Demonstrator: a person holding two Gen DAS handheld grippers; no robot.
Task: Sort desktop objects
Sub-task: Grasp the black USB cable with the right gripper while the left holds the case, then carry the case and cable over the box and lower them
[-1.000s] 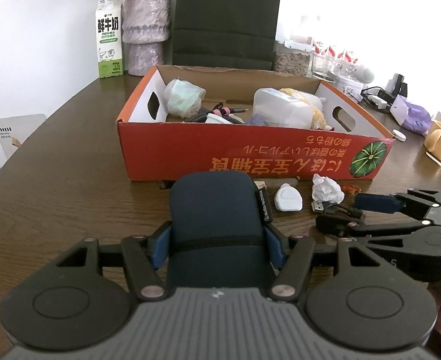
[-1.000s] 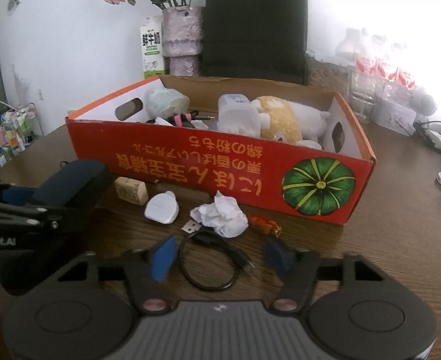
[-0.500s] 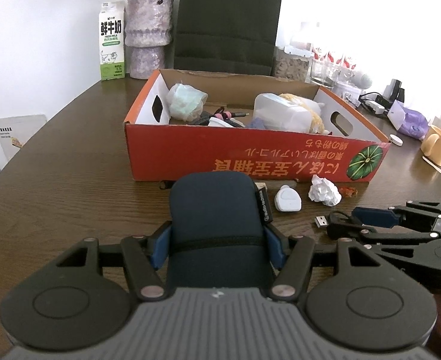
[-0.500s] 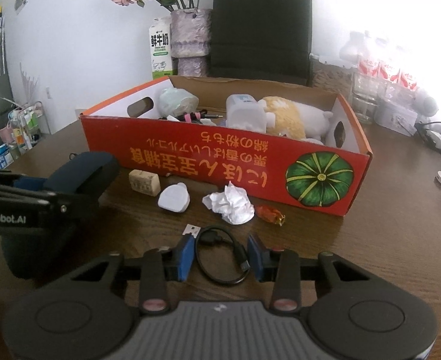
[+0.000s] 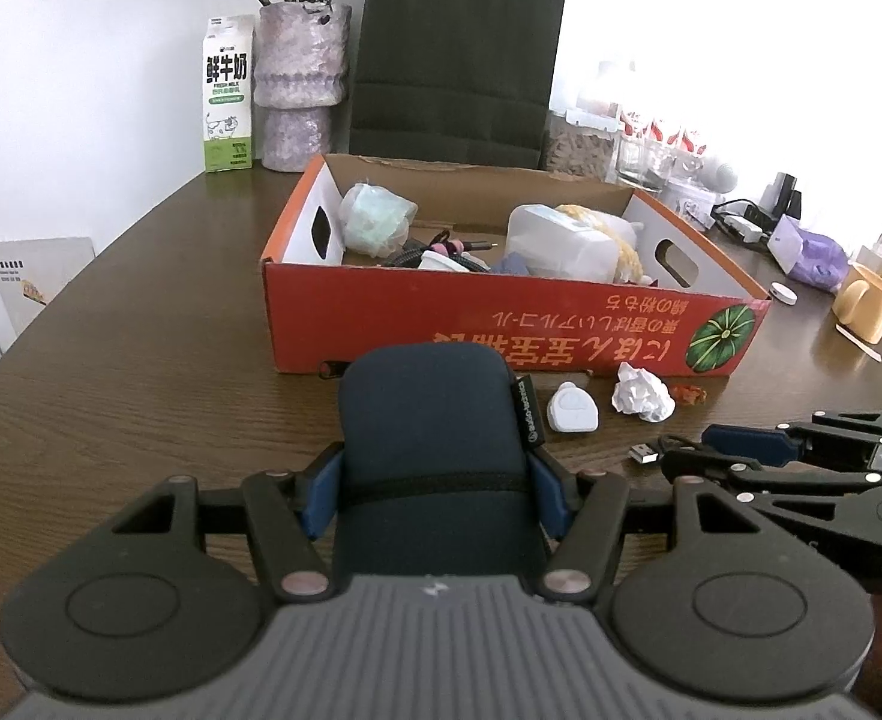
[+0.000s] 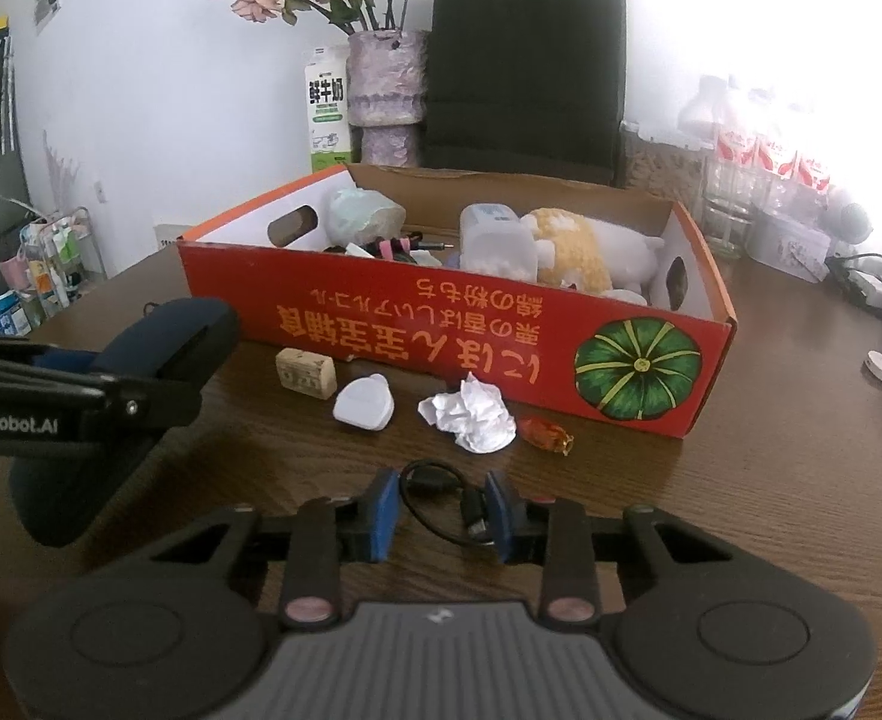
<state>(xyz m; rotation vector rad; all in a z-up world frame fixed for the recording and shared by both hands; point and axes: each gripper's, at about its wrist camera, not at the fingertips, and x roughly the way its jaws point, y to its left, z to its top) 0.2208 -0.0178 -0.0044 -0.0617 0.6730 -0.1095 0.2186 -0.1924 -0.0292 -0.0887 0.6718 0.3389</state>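
My left gripper [image 5: 432, 495] is shut on a dark blue pouch [image 5: 435, 438] and holds it above the table in front of the red cardboard box [image 5: 501, 324]. The pouch also shows in the right wrist view [image 6: 159, 336]. My right gripper [image 6: 441, 513] is shut on a coiled black USB cable [image 6: 441, 501]; its plug [image 5: 644, 453] sticks out in the left wrist view. On the table by the box lie a white plastic plug [image 6: 364, 403], crumpled paper [image 6: 471, 414], an orange candy wrapper [image 6: 544, 434] and a small tan block [image 6: 306, 372].
The box [image 6: 453, 324] holds a plush toy [image 6: 585, 252], a plastic container [image 6: 498, 243], a wrapped bundle [image 6: 357, 216] and cords. Behind it stand a milk carton [image 5: 228, 102], a flower vase [image 5: 300, 84] and a black paper bag [image 5: 459, 60]. Bottles, cups and a yellow mug [image 5: 864, 309] crowd the right side.
My right gripper has closed from wide open onto the black cable and lifted it. Both grippers have risen and pulled back a little from the box. The left still holds the pouch.
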